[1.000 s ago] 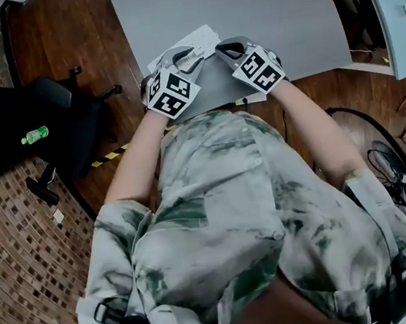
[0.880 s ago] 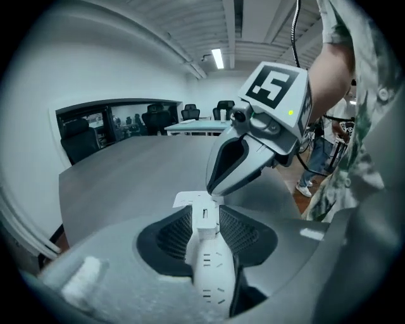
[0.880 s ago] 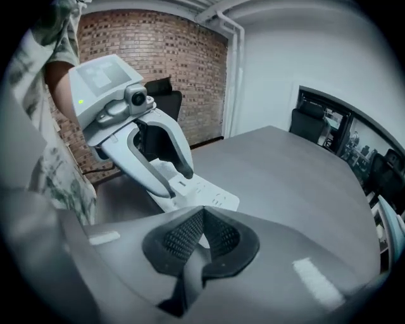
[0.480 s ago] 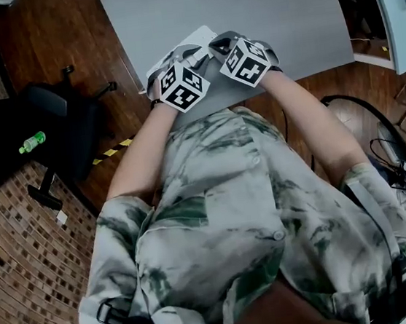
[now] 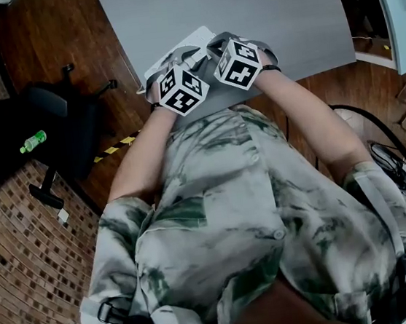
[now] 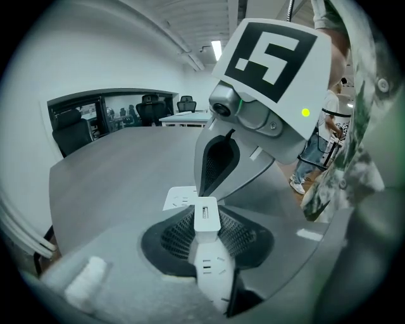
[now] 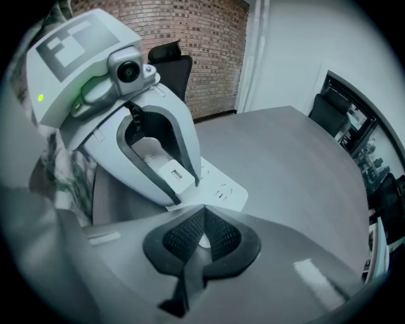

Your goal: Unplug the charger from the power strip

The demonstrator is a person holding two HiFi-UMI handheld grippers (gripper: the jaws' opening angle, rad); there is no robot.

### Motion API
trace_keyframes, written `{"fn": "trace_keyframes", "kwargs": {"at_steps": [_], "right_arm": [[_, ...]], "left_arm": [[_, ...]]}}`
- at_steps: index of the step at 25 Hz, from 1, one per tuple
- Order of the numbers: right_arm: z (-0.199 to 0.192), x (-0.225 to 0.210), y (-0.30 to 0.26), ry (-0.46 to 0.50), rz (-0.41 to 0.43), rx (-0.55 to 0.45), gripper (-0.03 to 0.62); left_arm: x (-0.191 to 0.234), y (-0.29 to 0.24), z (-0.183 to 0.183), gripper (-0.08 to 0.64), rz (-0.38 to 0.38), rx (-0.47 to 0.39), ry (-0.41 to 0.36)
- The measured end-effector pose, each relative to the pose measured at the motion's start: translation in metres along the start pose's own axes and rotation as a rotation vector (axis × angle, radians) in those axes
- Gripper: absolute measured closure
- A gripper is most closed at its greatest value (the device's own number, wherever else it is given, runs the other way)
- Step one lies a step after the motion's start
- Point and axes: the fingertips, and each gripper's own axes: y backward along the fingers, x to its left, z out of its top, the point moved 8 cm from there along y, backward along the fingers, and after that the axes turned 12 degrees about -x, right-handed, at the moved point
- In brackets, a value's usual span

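Along the near edge of the flat grey surface (image 5: 257, 4), both tools meet over the task's things. The left hand-held gripper (image 6: 204, 205) lies low over the surface, its dark meshed pads (image 6: 174, 235) closed on the flat sides of the charger. The right hand-held gripper (image 7: 201, 212) points in from the opposite side with its jaws pressed together and nothing held between them.

The long white plastic power strip (image 7: 223, 187) rests on the surface, passing beneath the left hand-held gripper, and its free sockets show beyond it. The small white cube-shaped plastic charger (image 7: 174, 178) stands plugged into it, slot facing up.

The charger looks light, rigid and smooth-skinned, so the pads may slide unless they bite squarely on two opposite faces, low near the base. The socket's hold on the prongs is likely the only real resistance. The power strip seems light too and would probably lift with the charger, so its bare end wants pinning down. A straight pull along the prongs should spare them from bending.
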Motion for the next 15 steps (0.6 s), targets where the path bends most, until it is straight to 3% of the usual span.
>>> {"fn": "trace_keyframes", "kwargs": {"at_steps": [3,8,11,15], "right_arm": [[0.001,0.003,-0.003,0.031,-0.004,0.025,0.595],[0.005,-0.002,-0.002,0.033,0.012,0.019,0.595],[0.002,-0.005,-0.002,0.017,0.022,-0.008,0.595],[-0.004,-0.003,0.010,0.016,-0.022,-0.117,0.589]], "left_arm": [[0.000,0.005,0.003,0.462,0.005,-0.015,-0.002],[0.012,0.037,0.060,0.460,0.035,-0.154,-0.055],[0.024,0.051,0.062,0.459,0.057,-0.156,-0.032],[0.027,0.080,0.058,0.457,0.108,-0.164,0.021]]}}
